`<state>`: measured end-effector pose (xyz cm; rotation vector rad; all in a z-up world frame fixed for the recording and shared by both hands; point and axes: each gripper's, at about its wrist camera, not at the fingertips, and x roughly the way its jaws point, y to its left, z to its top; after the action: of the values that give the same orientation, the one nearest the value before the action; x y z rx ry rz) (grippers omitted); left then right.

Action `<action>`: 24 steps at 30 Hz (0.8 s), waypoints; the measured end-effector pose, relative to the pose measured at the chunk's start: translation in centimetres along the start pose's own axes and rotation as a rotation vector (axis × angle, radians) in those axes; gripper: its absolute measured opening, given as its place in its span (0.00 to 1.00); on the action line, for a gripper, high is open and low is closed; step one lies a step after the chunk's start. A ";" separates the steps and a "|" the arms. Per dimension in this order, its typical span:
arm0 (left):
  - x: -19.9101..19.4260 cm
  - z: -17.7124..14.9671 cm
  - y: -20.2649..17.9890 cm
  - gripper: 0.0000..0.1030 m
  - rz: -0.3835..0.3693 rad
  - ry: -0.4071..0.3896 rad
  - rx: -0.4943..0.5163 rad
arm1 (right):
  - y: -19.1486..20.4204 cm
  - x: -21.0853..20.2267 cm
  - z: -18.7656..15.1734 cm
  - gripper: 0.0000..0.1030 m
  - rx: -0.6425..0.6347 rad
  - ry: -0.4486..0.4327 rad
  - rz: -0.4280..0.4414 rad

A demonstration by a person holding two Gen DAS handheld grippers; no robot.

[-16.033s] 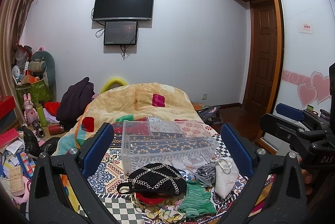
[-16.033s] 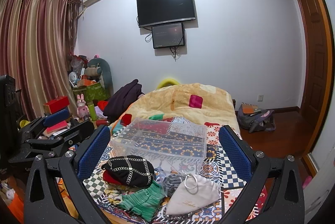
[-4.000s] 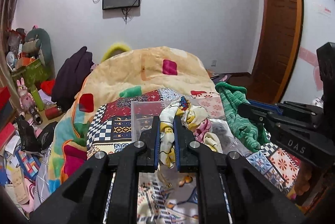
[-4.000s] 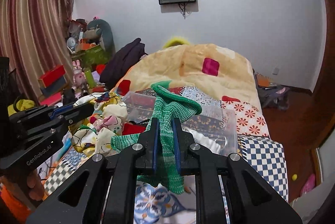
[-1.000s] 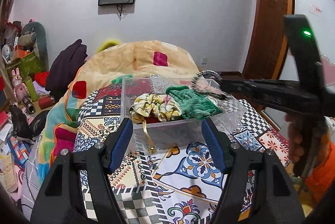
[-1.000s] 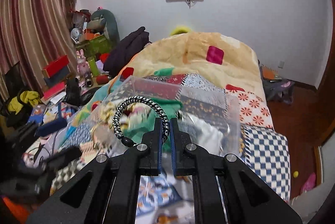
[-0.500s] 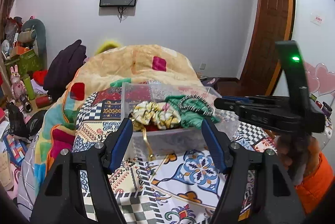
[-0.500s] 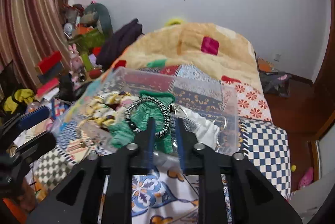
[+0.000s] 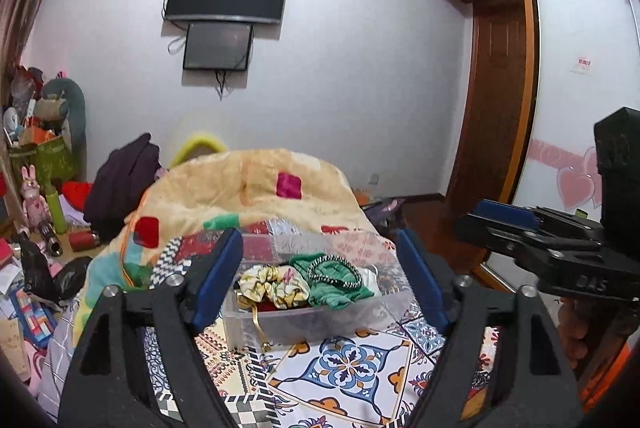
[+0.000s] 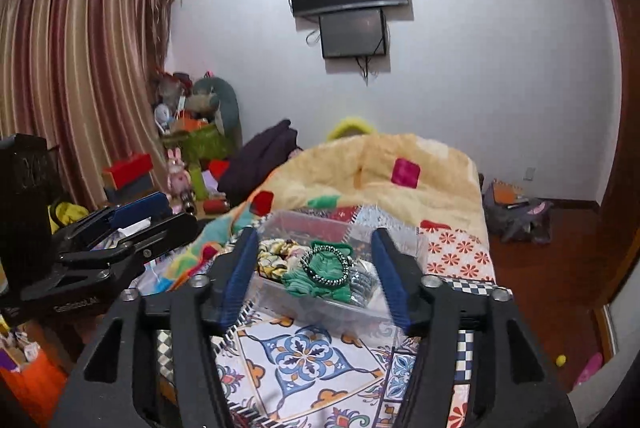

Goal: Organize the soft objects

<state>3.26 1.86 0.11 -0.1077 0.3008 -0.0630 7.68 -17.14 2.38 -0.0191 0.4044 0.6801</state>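
Both my grippers are pulled back from the clear plastic bin (image 9: 320,320) on the patterned bedspread (image 10: 304,356). Left gripper (image 9: 320,280): fingers wide apart, nothing between them. Right gripper (image 10: 316,276): same, spread and empty.

Bin contents, as far as I can see: yellow floral scrunchie (image 9: 276,284) at the left, green knit piece (image 9: 336,284) in the middle, black-and-white braided band (image 10: 326,264) lying on top of the green knit, something white (image 9: 370,278) at the right end, partly hidden. I see no loose soft item on the bedspread in front of the bin, so I judge the sorting close to done.

Risks from here:
1. A gold strand (image 9: 258,328) hangs over the bin's front wall; a passing finger could snag it and drag the scrunchie out.
2. The pile sits high near the rim, so the braided band could roll off if the bin is bumped.
3. The bin looks light, and a nudge may slide it on the cloth.
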 end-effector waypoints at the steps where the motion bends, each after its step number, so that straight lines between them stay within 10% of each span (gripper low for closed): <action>1: -0.3 0.0 -0.1 0.78 0.000 -0.006 0.004 | 0.0 -0.4 -0.1 0.65 0.004 -0.015 -0.001; 24: -0.6 -0.8 -0.7 1.00 0.024 -0.028 0.032 | -0.3 -1.5 -1.7 0.96 0.010 -0.095 -0.054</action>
<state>2.40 1.09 -0.36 -0.0736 0.2730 -0.0423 6.22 -18.47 1.35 0.0118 0.3152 0.6228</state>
